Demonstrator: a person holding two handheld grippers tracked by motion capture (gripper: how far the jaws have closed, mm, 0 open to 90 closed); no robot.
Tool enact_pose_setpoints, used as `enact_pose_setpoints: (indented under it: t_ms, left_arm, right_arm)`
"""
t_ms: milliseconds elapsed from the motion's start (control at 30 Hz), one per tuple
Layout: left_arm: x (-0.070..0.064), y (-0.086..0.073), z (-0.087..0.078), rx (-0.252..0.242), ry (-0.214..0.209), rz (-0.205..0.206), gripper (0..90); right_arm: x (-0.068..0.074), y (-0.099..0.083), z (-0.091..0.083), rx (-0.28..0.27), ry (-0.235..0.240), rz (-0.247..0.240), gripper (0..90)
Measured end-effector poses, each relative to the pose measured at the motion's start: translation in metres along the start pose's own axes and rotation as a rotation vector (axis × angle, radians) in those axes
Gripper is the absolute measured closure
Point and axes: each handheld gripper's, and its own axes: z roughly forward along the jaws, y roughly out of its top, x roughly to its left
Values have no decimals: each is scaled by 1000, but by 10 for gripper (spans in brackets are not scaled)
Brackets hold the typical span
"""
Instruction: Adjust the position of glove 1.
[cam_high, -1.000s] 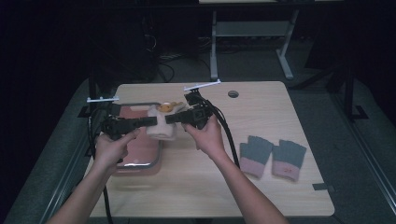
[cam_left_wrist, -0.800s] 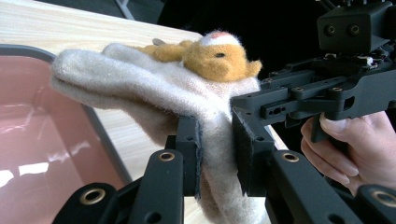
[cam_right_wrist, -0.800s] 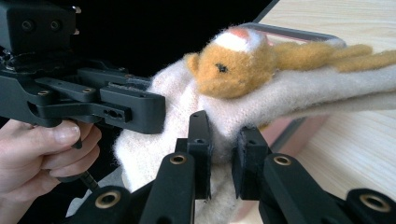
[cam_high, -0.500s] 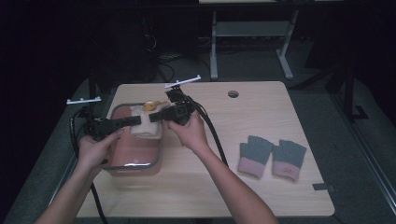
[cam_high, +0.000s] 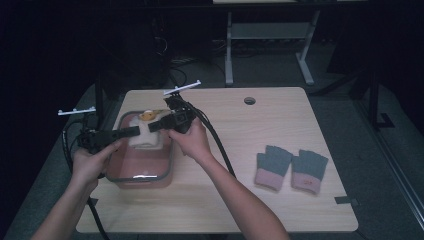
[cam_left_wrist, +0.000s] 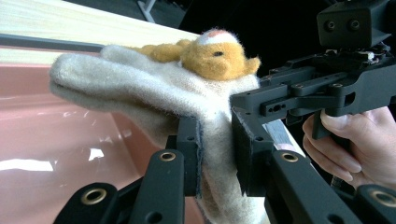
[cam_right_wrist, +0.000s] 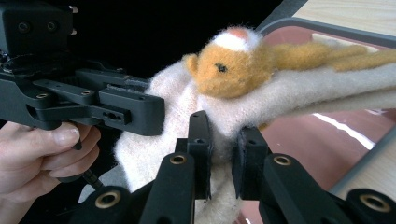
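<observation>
Together, left gripper (cam_left_wrist: 215, 154) and right gripper (cam_right_wrist: 221, 151) pinch the cream mitten (cam_high: 145, 137) over the bin (cam_high: 117, 176).

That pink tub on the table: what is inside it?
The pink tub looks empty where its floor shows. A cream mitten with an orange animal, held by both grippers, hangs over its far end and hides the floor there.

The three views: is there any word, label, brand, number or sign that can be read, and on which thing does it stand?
None can be read.
The cream glove held by both tools carries an orange animal figure, no letters.
The pink bin, the grey-and-pink gloves and the table bear no print.
</observation>
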Motion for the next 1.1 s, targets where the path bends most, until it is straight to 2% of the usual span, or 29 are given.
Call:
enact_pose_setpoints:
  t_ms: [267,367,433,467,500,533,700,967,1000,1100]
  left_arm:
    - [10,-5,-5,-3,7,-29,764]
    - [14,-9,-4,7,31,-21,763]
    - [19,-12,-4,17,40,-29,763]
    - [26,-17,-3,24,49,-48,763]
    - [26,-17,-3,24,49,-48,763]
    - [34,-22,-3,31,52,-68,763]
    - [47,-31,-2,45,67,-99,759]
    - [57,-42,5,93,113,-107,755]
    - [59,-44,7,105,121,-118,753]
    - [63,-47,10,133,139,-118,749]
  right_arm:
    - [-2,0,16,20,22,4,794]
    - [-2,-2,29,56,13,2,800]
    - [-6,-4,37,70,18,18,802]
    - [-9,-5,41,74,24,27,802]
    - [-9,-5,41,74,24,27,802]
    - [-11,-7,49,93,18,25,803]
    - [-15,-11,62,115,13,30,803]
    - [-26,-22,81,160,20,73,805]
    - [-29,-24,85,169,20,78,805]
    - [-34,-26,90,191,15,90,805]
